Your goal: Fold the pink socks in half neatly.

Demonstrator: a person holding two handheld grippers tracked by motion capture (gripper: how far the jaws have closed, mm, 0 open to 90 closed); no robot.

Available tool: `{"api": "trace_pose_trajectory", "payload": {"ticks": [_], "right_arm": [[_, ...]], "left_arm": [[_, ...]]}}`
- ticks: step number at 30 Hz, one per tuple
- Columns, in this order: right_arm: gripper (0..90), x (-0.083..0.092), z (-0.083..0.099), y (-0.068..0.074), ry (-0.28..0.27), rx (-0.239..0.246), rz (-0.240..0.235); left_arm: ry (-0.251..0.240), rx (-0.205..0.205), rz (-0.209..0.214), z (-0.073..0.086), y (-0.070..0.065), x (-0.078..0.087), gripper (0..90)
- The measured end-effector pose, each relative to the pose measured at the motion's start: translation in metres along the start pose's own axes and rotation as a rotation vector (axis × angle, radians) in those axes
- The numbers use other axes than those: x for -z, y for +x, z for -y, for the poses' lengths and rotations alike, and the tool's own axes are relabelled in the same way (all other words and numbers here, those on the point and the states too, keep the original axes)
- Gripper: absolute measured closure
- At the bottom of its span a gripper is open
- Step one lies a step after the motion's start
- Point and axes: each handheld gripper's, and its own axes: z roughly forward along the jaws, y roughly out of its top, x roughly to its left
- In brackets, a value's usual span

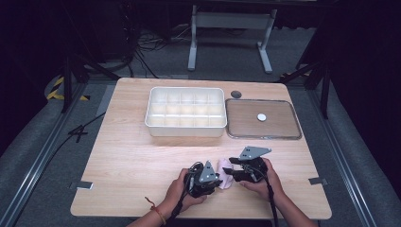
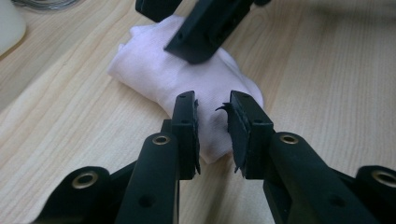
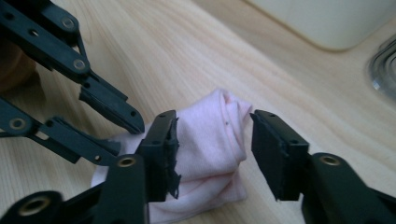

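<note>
A small folded pale pink cloth (image 1: 223, 165) lies on the wooden table near its front edge, between my two grippers. The left gripper (image 1: 219, 182) comes in from the left and its jaws (image 2: 212, 121) are closed on the cloth's (image 2: 159, 70) near end, with fabric bunched between the pads. From the right, my right gripper (image 1: 232, 171) straddles the other end. In the right gripper view its jaws (image 3: 212, 140) stand apart around the cloth (image 3: 210, 161); the left pad touches the fabric and the right pad stands just off it. The left gripper (image 3: 126, 137) shows there at the cloth's far side.
A white box with several compartments (image 1: 185, 128) stands at the table's back middle. Right of it lies a metal-rimmed tray (image 1: 263, 136) holding a small white disc (image 1: 261, 117). A dark round spot (image 1: 236, 94) sits behind the tray. Bare wood spreads left of the hands.
</note>
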Motion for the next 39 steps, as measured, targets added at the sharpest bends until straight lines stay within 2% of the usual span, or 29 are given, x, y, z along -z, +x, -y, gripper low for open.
{"api": "trace_pose_trajectory", "payload": {"ticks": [3,4,5,8,9,10,13,14,16,20,24,27,29,30,31,33,35,37,39], "right_arm": [[43.6,-0.007,0.004,-0.001,0.052,-0.03,-0.042],[43.6,-0.007,0.004,-0.001,0.052,-0.03,-0.042],[39.4,-0.01,0.006,-0.005,0.057,-0.074,-0.055],[36.6,-0.013,0.008,-0.011,0.064,-0.113,-0.087],[37.8,-0.014,0.009,-0.014,0.059,-0.131,-0.11],[37.8,-0.014,0.009,-0.014,0.059,-0.131,-0.11],[41.1,-0.015,0.008,-0.015,0.063,-0.111,-0.122],[46.9,-0.015,0.007,-0.014,0.071,-0.12,-0.149],[51.9,-0.015,0.007,-0.015,0.073,-0.126,-0.164],[54.6,-0.015,0.007,-0.017,0.079,-0.134,-0.184],[58.5,-0.016,0.007,-0.017,0.08,-0.143,-0.198],[61.1,-0.015,0.007,-0.017,0.083,-0.146,-0.201],[64.0,-0.014,0.006,-0.016,0.081,-0.14,-0.196],[65.2,-0.014,0.006,-0.015,0.079,-0.138,-0.197],[66.0,-0.014,0.006,-0.015,0.077,-0.131,-0.191],[67.2,-0.013,0.005,-0.013,0.073,-0.114,-0.184],[67.7,-0.013,0.005,-0.013,0.074,-0.112,-0.182],[68.5,-0.013,0.005,-0.013,0.07,-0.107,-0.18],[69.4,-0.012,0.005,-0.012,0.069,-0.106,-0.177]], "left_arm": [[-0.002,0.003,0.015,0.001,-0.002,0.0,72.0],[-0.002,0.003,0.015,0.001,-0.002,0.0,71.7],[-0.003,0.002,0.019,0.001,-0.002,0.0,71.3],[-0.003,0.006,0.02,0.001,-0.001,0.0,71.1],[-0.004,0.007,0.019,0.001,-0.001,0.0,71.0],[-0.004,0.007,0.019,0.001,-0.001,0.0,70.9],[-0.002,0.008,0.024,0.001,-0.002,0.0,70.6],[0.002,0.005,0.024,0.001,-0.001,0.001,70.4],[0.006,-0.005,0.026,0.001,-0.001,0.001,69.6],[0.021,-0.018,0.051,-0.001,-0.001,0.006,65.7],[0.019,-0.026,0.057,-0.002,0.003,0.021,56.3],[0.027,-0.024,0.033,0.0,0.009,0.034,46.7],[0.052,-0.019,0.017,0.005,0.019,0.048,38.9],[0.052,-0.019,0.017,0.005,0.019,0.048,36.0],[0.052,0.005,-0.007,0.011,0.026,0.058,33.5],[0.062,0.022,-0.019,0.021,0.033,0.069,30.1],[0.069,0.018,-0.027,0.026,0.036,0.074,28.9],[0.081,0.03,-0.037,0.039,0.041,0.083,27.8],[0.103,0.023,-0.06,0.05,0.046,0.09,27.0]]}}
